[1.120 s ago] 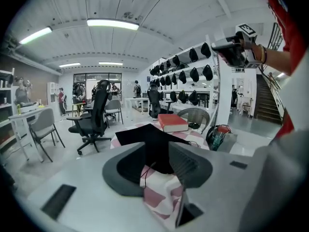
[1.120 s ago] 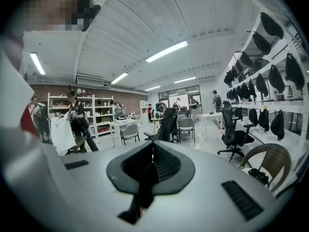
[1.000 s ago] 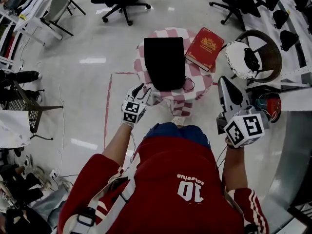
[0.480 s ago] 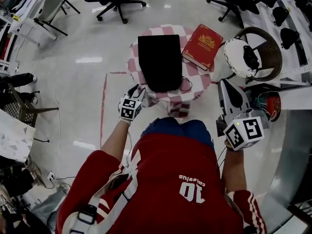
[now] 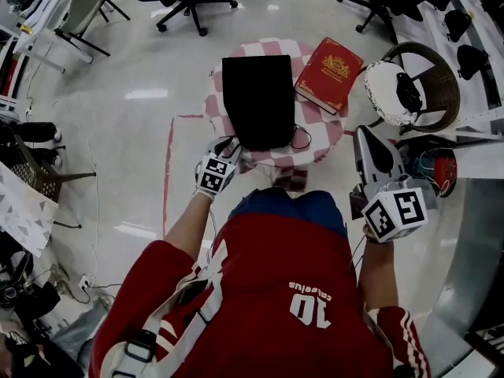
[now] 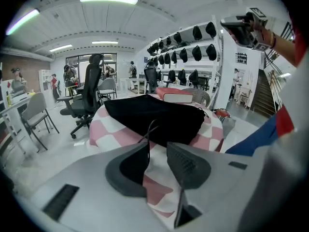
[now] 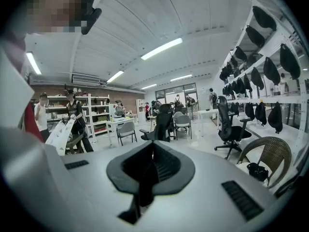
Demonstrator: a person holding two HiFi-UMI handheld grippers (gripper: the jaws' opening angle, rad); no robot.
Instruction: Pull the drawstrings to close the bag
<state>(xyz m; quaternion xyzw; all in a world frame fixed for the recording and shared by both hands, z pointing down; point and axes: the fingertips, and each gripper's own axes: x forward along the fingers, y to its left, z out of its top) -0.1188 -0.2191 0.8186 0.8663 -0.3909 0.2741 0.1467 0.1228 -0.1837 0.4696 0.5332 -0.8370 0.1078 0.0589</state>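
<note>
A small round worktop [image 5: 318,126] under a pink-and-white checked cloth carries the black drawstring bag [image 5: 258,99], which lies flat in the middle with its mouth end toward the person. A red book [image 5: 331,73] lies just beside the bag on its right, partly over the worktop's edge.

The left claw [image 5: 223,150] is at the bag's near left corner, low over the cloth. In the left gripper view its jaws [image 6: 158,146] stand a narrow gap apart, and a thin black drawstring [image 6: 148,131] runs from the bag [image 6: 154,117] down into that gap, lying close along the inner face of the left jaw. The jaws are not closed on it; checked cloth shows through between them. A second cord loop [image 5: 303,138] lies on the cloth at the bag's near right corner, untouched.

The right claw [image 5: 364,135] is held well apart from the worktop, out to the person's right and raised, next to a wicker chair [image 5: 441,93]. In the right gripper view its jaws [image 7: 152,148] are pressed together with nothing between them, and they point out across the room toward office chairs [image 7: 164,120] and desks, not at the bag.
</note>
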